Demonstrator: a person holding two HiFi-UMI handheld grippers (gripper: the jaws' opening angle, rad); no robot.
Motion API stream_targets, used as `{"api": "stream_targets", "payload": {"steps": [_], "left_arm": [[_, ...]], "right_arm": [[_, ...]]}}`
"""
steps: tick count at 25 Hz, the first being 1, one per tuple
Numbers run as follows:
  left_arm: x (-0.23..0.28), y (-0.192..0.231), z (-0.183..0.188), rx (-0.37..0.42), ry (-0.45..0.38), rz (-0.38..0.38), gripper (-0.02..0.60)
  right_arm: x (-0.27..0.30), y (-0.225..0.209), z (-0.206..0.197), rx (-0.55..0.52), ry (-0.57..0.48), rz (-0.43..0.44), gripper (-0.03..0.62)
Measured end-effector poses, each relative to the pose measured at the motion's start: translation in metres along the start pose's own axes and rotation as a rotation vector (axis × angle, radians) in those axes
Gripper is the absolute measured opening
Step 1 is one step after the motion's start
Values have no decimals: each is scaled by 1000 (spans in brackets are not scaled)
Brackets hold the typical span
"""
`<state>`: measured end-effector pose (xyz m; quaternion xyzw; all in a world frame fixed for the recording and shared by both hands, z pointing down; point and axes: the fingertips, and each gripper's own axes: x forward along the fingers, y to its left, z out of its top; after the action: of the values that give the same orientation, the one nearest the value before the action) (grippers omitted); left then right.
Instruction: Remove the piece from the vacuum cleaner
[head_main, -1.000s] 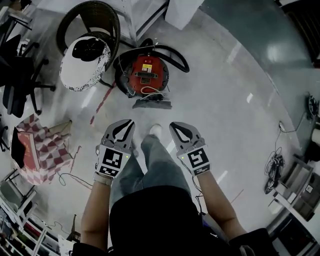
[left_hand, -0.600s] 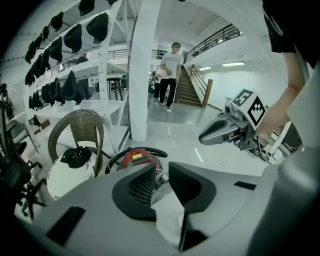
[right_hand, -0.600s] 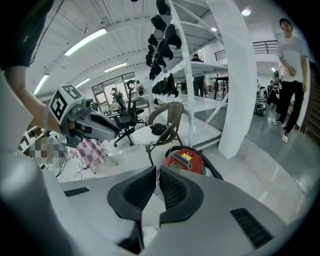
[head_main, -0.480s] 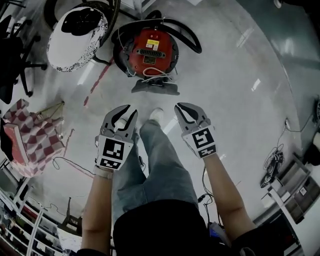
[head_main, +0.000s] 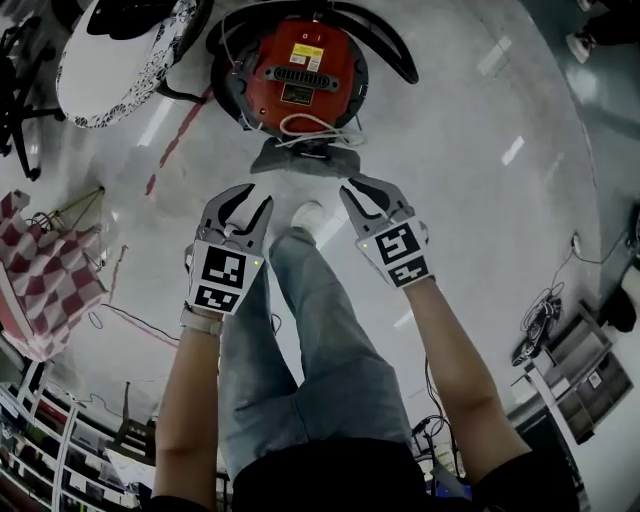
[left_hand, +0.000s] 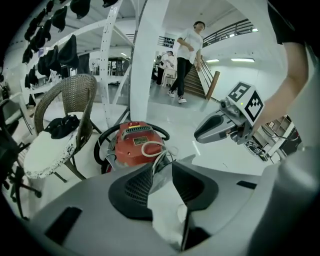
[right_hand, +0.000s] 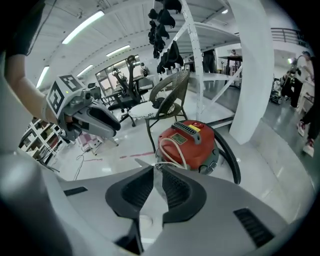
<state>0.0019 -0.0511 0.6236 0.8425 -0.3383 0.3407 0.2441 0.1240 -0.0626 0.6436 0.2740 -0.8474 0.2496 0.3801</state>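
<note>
Left gripper (head_main: 252, 200) jaws have just been opening, nothing between them. Right gripper (head_main: 362, 190) jaws slightly apart, empty. Both mid-frame, below the red vacuum cleaner (head_main: 300, 70) (top centre, white cord (head_main: 305, 127) draped on it).

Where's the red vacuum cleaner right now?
Head view, top centre: the red vacuum cleaner stands just beyond the grey floor nozzle, with the white-cushioned chair at its left.

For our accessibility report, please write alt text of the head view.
The grey left gripper and right gripper point toward a flat grey nozzle beside a round red vacuum cleaner. The left jaws have just been opening, with nothing between them.
</note>
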Motion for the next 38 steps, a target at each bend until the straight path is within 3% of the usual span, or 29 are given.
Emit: {"api": "stream_targets", "payload": {"steps": [7, 19, 34, 38], "left_arm": [[64, 15, -66, -23, 96, -43, 138], [131, 26, -122, -4, 178, -89, 155], [157, 27, -138, 26, 225, -116, 152], [157, 27, -139, 12, 221, -124, 150]], "right_arm": [[61, -19, -29, -26, 61, 22, 66], [113, -41, -54, -107, 119, 41, 64], [113, -29, -53, -84, 148, 187, 71], [123, -23, -57, -104, 178, 211, 100]]}}
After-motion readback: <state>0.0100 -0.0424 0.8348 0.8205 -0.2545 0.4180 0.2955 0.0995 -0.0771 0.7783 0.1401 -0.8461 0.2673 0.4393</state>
